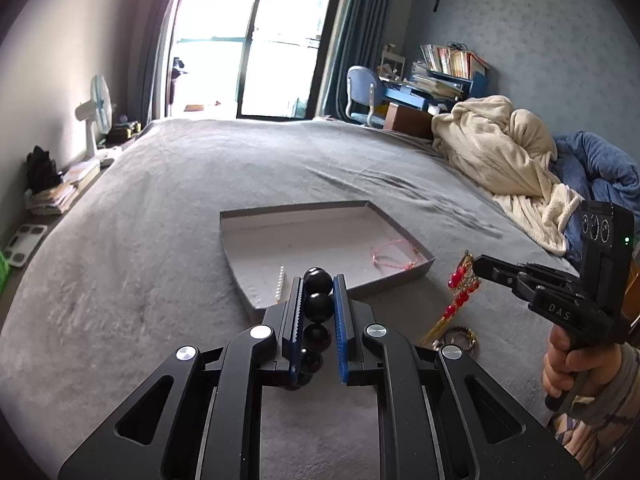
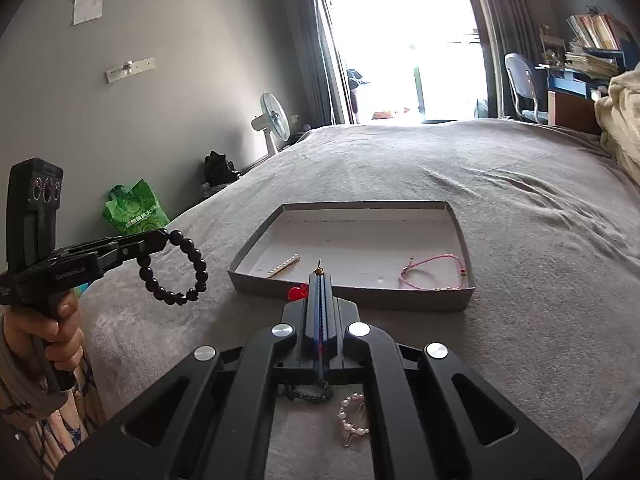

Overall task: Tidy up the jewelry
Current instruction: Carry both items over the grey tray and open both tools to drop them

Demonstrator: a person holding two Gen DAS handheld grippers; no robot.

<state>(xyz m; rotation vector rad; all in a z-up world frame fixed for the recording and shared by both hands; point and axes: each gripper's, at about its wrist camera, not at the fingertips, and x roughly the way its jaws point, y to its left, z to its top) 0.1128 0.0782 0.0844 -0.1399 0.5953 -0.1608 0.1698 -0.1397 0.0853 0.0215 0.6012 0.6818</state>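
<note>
A shallow grey box (image 1: pixel 424 270) (image 2: pixel 352 294) lies on the grey bed. In it are a pink cord bracelet (image 1: pixel 394 259) (image 2: pixel 434 272) and a pearl piece (image 1: pixel 280 285) (image 2: pixel 283 266). My left gripper (image 1: pixel 319 280) (image 2: pixel 164 236) is shut on a black bead bracelet (image 1: pixel 318 306) (image 2: pixel 174 270) and holds it in the air near the box's front left corner. My right gripper (image 2: pixel 320 276) (image 1: pixel 478 268) is shut on a red and gold tasselled hairpin (image 1: pixel 460 294) (image 2: pixel 298 292), held just right of the box front.
On the bed under the right gripper lie a dark bead bracelet (image 2: pixel 310 396) (image 1: pixel 460 338) and a pearl hair clip (image 2: pixel 354 416). A cream blanket (image 1: pixel 500 152) and a blue quilt (image 1: pixel 596 168) are piled at the right. A fan (image 2: pixel 274 122) stands left of the bed.
</note>
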